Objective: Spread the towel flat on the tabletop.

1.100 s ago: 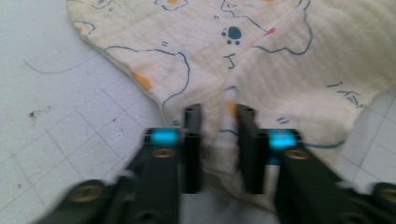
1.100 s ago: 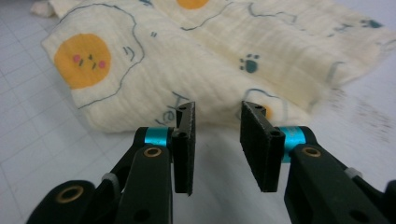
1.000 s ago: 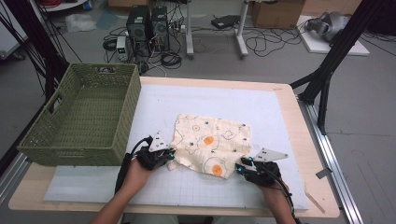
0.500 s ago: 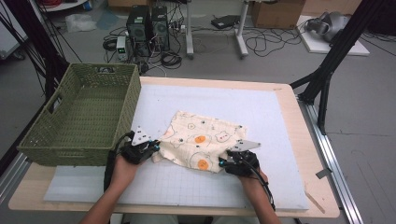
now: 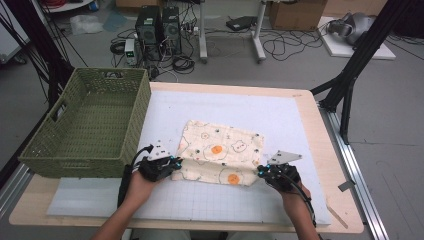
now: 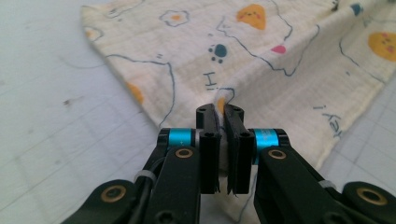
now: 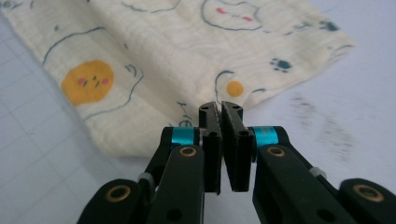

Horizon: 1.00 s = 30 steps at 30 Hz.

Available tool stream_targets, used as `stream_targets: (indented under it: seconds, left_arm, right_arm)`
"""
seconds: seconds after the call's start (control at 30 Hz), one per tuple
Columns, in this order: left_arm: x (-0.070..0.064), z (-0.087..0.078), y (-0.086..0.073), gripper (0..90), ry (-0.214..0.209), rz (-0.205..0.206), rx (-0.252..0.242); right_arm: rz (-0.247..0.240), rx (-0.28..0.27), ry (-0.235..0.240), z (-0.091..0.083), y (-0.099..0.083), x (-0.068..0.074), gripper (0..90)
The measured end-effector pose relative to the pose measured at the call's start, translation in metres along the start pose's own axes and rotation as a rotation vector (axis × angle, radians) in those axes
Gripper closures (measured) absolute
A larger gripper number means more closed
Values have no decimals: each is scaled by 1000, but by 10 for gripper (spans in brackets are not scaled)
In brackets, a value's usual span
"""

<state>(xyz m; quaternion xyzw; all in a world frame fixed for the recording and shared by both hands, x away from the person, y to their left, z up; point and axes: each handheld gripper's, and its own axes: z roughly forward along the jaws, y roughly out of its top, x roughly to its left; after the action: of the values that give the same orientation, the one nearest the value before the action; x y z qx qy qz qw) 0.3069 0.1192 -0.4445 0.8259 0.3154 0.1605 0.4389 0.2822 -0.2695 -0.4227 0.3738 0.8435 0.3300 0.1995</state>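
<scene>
A cream cloth (image 5: 220, 145) printed with fried eggs and bears lies nearly flat on the white grid mat (image 5: 240, 105). My left gripper (image 5: 173, 164) is at the cloth's near left corner. In the left gripper view the left gripper (image 6: 222, 108) is shut, pinching a raised fold of the cloth (image 6: 261, 51). My right gripper (image 5: 260, 172) is at the near right corner. In the right gripper view the right gripper (image 7: 220, 109) is shut on the edge of the cloth (image 7: 154, 56), by a small egg print.
A green woven basket (image 5: 85, 120), with nothing in it, stands on the table's left side, close to my left hand. The wooden table edge (image 5: 327, 165) runs along the right. Cables, computer cases and black stand legs are on the floor beyond.
The cloth was bunched and has been drawn out wider and flatter. Both hands shifted left half a second ago, then moved apart, the right one back to the right.
</scene>
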Motion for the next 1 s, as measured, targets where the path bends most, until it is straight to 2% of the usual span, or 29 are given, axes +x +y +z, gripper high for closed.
stream_targets:
  seconds: [0.07,0.13,0.33,0.43,0.5,0.57,0.67,0.73,0.93,1.0]
  left_arm:
    - [-2,2,1,849,11,15,8]
    - [0,1,-1,849,27,15,14]
    - [13,-8,-3,849,97,-18,3]
    - [20,-11,-5,849,121,-31,2]
    - [22,-12,-7,849,122,-37,2]
    - [23,-11,-8,848,119,-43,2]
    - [22,-11,-9,848,115,-38,7]
    - [21,-10,-8,846,116,-39,3]
    - [20,-10,-8,846,114,-42,-2]
    - [20,-10,-8,845,115,-40,-3]
  right_arm:
    - [-4,-2,-29,-3,4,-2,868]
    - [-13,0,-30,0,9,0,867]
    - [-85,46,-12,33,24,23,855]
    - [-83,40,-24,44,29,29,840]
    - [-63,29,-25,45,29,28,775]
    - [-32,2,-3,41,28,25,727]
    - [9,-83,11,24,22,21,718]
    - [13,-127,14,11,17,19,709]
    - [-22,-182,22,-14,-1,26,705]
    - [-38,-197,52,-17,-6,30,708]
